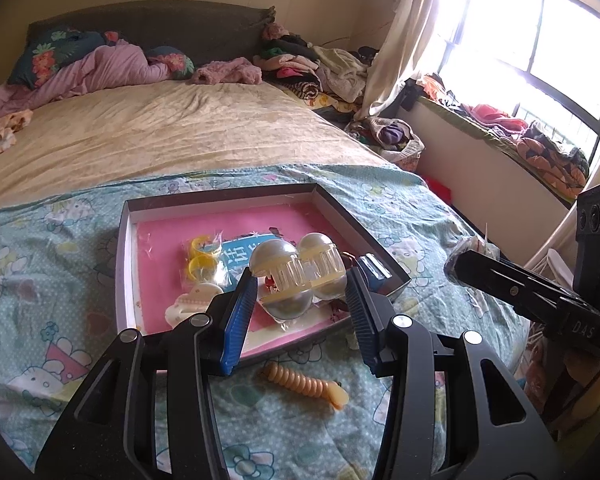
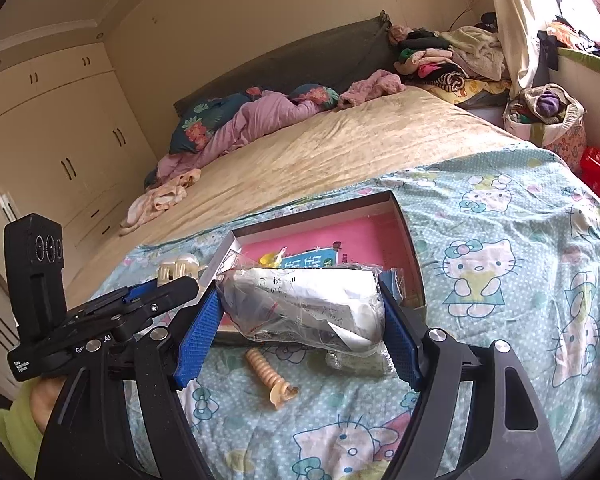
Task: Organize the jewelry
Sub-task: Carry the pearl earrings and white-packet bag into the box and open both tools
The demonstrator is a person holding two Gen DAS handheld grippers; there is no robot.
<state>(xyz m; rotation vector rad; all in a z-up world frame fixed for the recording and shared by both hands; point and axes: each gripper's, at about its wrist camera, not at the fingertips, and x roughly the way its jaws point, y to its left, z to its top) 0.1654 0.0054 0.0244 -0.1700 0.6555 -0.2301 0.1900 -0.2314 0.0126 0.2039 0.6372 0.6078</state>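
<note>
My left gripper (image 1: pixel 300 286) is shut on a pearl hair claw (image 1: pixel 296 268) with cream teeth, held just above a shallow box (image 1: pixel 220 199) lined in pink. In the box lie yellow clips in a clear bag (image 1: pixel 198 260), a blue card (image 1: pixel 238 254) and a white pearl clip (image 1: pixel 190 302). My right gripper (image 2: pixel 300 302) is shut on a crumpled clear plastic bag (image 2: pixel 300 300) with printed paper inside, held over the box's near edge (image 2: pixel 414 256). An orange spiral hair tie (image 2: pixel 268 376) lies on the bedspread in front of the box, also in the left wrist view (image 1: pixel 304 384).
The box sits on a cartoon-cat bedspread (image 2: pixel 500 280) at the foot of a bed. Pillows and a pink quilt (image 1: pixel 100 64) lie at the head, a clothes pile (image 1: pixel 312 64) at the far right. The other gripper (image 1: pixel 466 258) is to the box's right.
</note>
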